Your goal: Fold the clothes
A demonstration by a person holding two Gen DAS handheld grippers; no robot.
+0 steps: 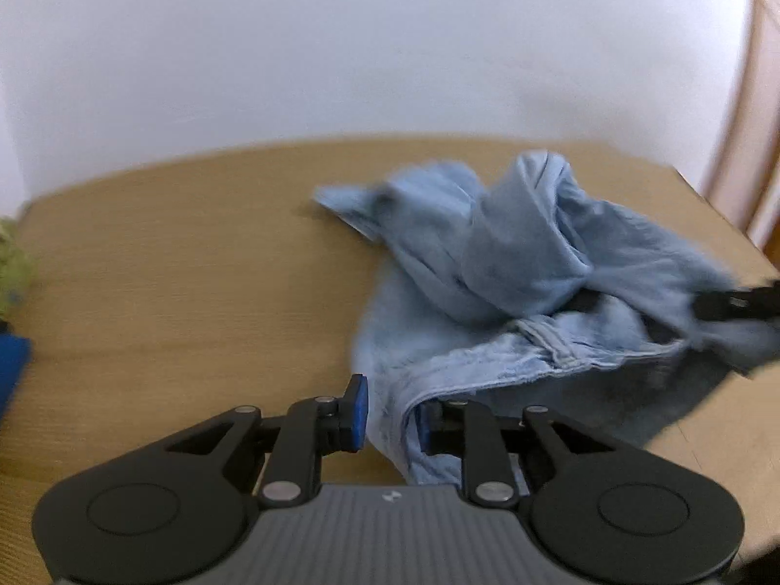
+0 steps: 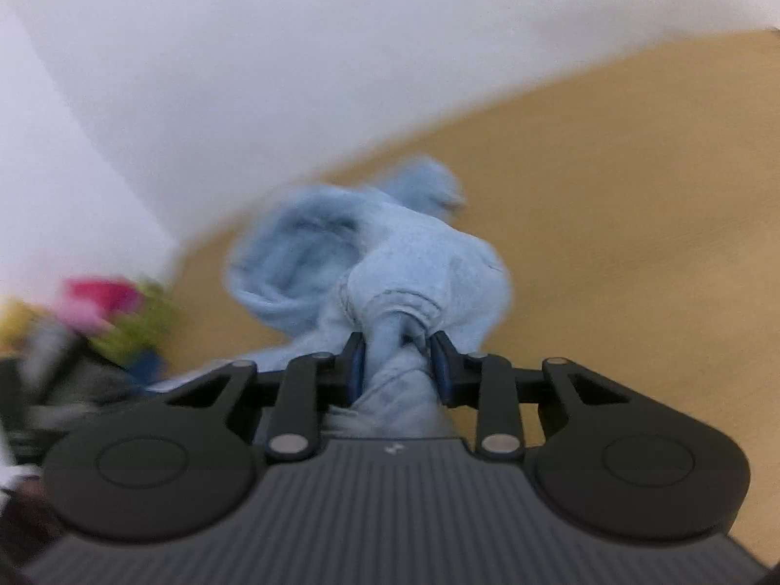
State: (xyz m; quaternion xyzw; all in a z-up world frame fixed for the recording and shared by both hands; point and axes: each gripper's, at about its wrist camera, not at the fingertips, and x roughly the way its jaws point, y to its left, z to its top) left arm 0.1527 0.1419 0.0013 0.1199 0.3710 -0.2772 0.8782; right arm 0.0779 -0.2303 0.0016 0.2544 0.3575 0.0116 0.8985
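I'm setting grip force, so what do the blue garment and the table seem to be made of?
The blue garment looks like light-washed denim or a similar woven cotton: matte, faded, with a thick stitched seam band and soft creases. Motion blur leaves the weave uncertain. The table looks like light wood or wood-look laminate: smooth, low sheen, with fine straight grain lines.

garments: one crumpled light-blue denim garment (image 1: 512,263) on one tan wooden table (image 1: 170,292), ahead of both tools | grippers: two black two-finger grippers, left (image 1: 390,419) and right (image 2: 397,365) | other cloth: one blurred pile of pink, green and yellow fabric (image 2: 112,312), left of the right tool, pieces uncountable
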